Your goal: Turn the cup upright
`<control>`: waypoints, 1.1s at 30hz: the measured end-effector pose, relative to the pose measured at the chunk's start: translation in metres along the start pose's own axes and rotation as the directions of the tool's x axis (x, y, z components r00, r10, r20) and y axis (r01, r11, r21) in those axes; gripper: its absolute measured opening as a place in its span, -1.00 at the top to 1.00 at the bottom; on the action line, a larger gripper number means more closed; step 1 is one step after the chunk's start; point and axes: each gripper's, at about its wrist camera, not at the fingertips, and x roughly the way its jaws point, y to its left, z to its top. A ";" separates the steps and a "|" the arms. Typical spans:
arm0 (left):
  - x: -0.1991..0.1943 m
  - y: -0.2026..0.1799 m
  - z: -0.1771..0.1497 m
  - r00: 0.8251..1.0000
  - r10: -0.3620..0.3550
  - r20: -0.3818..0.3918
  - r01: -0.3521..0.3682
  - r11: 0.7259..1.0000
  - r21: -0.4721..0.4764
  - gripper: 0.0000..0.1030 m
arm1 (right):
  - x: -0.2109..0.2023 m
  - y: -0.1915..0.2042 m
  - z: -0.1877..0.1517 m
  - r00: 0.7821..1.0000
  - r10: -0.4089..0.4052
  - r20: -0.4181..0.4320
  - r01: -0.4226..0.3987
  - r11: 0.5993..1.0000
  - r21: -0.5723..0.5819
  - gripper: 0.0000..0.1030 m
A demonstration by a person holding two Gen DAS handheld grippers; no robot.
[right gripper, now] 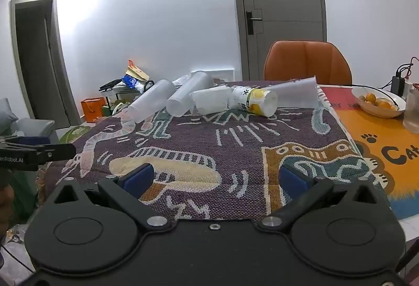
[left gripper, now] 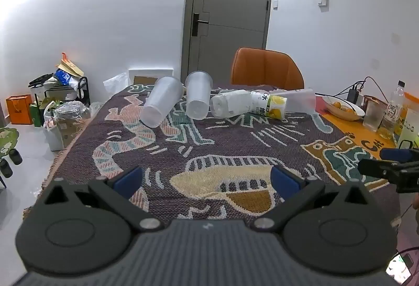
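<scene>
Nearest the lens, the left gripper (left gripper: 207,179) was seen with its blue-padded jaws spread wide and nothing held between them, low over the patterned woven cloth (left gripper: 235,144). The right gripper (right gripper: 214,179) was likewise spread apart and empty. Far across the cloth, four cups were found lying on their sides in a row: a frosted cup (left gripper: 162,105), a second frosted cup (left gripper: 198,95), a white cup (left gripper: 230,103) and a lemon-printed cup (left gripper: 272,103). An orange chair (left gripper: 265,68) was seen behind them.
</scene>
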 end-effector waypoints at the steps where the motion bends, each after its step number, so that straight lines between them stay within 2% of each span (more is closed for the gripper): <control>1: 0.000 -0.001 0.000 1.000 0.003 0.000 -0.003 1.000 0.005 -1.00 | 0.000 0.000 0.000 1.000 -0.004 0.012 0.004 1.000 -0.012 -1.00; 33: -0.002 0.006 0.001 1.000 0.005 0.005 -0.005 1.000 -0.012 -1.00 | 0.000 0.001 -0.002 1.000 0.001 0.009 -0.001 1.000 -0.004 -1.00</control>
